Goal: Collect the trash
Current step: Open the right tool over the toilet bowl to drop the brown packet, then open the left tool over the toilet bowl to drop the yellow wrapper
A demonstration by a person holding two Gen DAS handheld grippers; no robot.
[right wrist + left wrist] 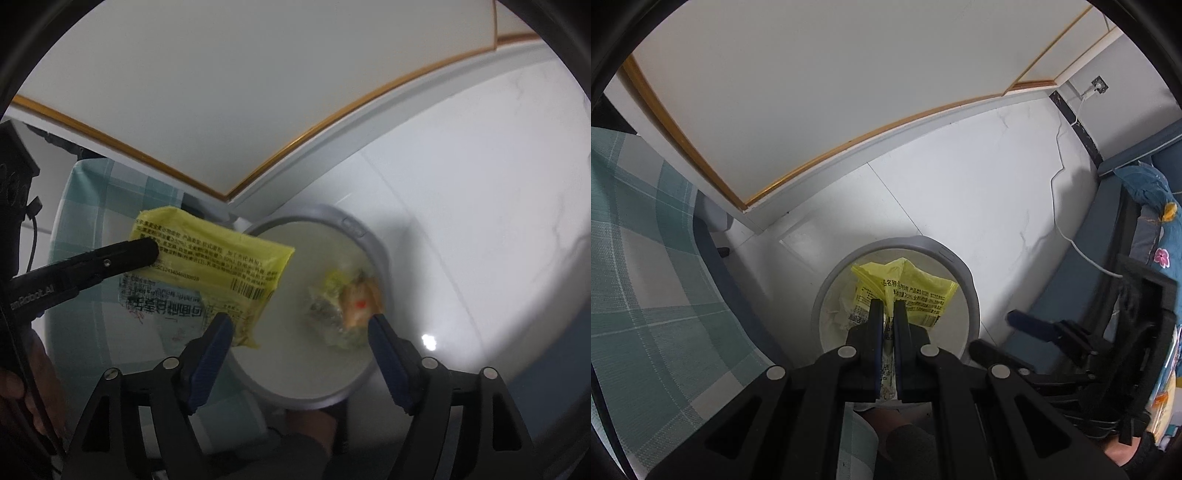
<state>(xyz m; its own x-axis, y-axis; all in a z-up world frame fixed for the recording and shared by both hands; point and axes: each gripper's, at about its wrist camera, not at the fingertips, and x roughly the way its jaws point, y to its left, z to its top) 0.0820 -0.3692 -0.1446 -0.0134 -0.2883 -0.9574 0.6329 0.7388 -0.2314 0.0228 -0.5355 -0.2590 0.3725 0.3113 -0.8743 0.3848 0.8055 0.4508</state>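
Note:
My left gripper (pixel 885 307) is shut on a yellow food wrapper (pixel 916 291) and holds it over the round grey trash bin (pixel 956 264). In the right wrist view the same wrapper (pixel 229 262) hangs at the bin's left rim (pixel 369 236), pinched by the left gripper's fingers (pixel 122 254). My right gripper (pixel 301 323) is open and empty above the bin. A crumpled clear and orange wrapper (pixel 347 302) lies blurred inside the bin, between the right fingers.
A table with a green plaid cloth (pixel 646 258) stands left of the bin. White cabinet doors with a wood edge (pixel 812 110) are behind. A blue sofa (pixel 1108 240) with a white cable (pixel 1060 206) is at the right on the white tile floor.

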